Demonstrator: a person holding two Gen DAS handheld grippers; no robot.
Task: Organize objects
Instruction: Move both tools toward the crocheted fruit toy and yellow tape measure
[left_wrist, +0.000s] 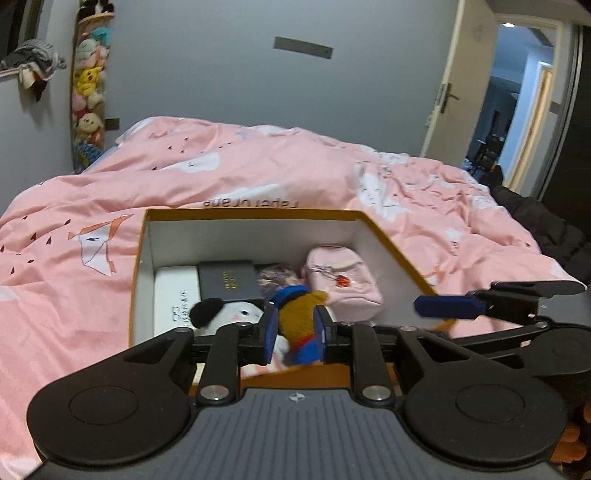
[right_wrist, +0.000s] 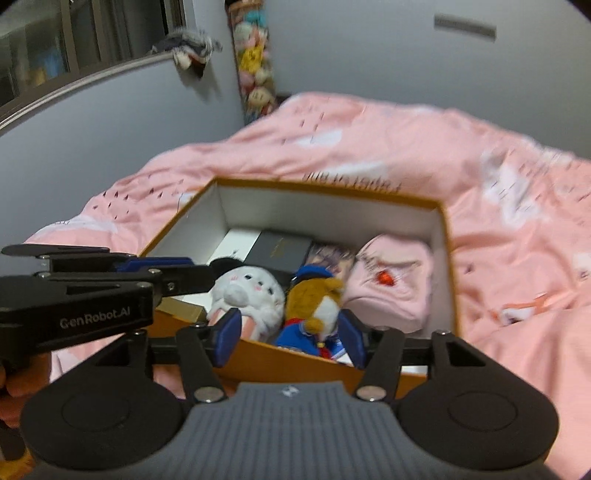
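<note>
Left gripper: jaws narrowed around the brown doll in blue, pads at its flanks, apparently gripping (contact not certain). The doll's long axis runs up between the jaws, head toward the far wall of the orange box, beside the white rabbit plush. Right gripper: jaws spread wide, empty, at the box's near edge, flanking the same doll.

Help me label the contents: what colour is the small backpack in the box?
Pale pink backpack, a small red mark on its front; clearest in the left wrist view.
</note>
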